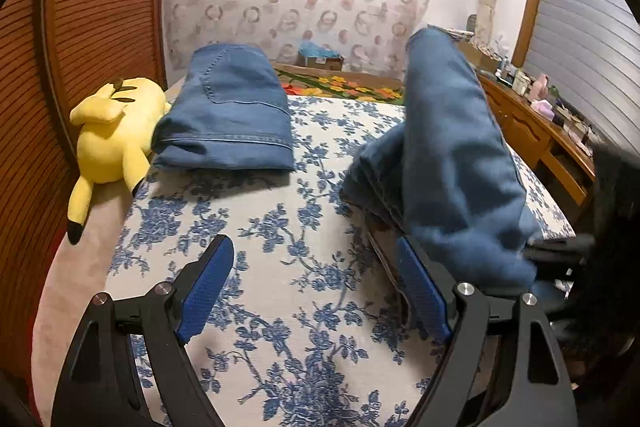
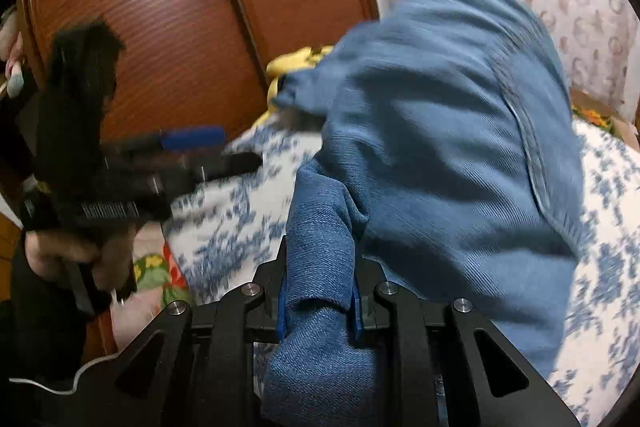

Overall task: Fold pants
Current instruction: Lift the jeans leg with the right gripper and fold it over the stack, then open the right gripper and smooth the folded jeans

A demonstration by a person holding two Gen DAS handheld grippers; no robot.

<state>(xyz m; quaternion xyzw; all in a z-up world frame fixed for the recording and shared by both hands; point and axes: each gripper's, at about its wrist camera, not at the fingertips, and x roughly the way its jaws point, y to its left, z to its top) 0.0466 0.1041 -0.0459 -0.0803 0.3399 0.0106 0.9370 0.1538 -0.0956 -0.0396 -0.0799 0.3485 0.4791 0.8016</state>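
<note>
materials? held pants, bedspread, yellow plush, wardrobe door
Held pants: blue denim, matte; twill weave shows where the right gripper clamps them.
Bedspread: woven cloth, probably cotton, matte, with a blue floral pattern.
Yellow plush: soft short-pile fabric, stuffed; rounded, dented shape.
Wardrobe door: reddish wood or veneer, semi-gloss; light glare and fine horizontal ribs.

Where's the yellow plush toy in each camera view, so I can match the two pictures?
Left wrist view: yellow plush toy at left, beside the folded jeans.
Right wrist view: only a sliver at upper centre, behind the held jeans.
Shared landmark: floral bedspread.
</note>
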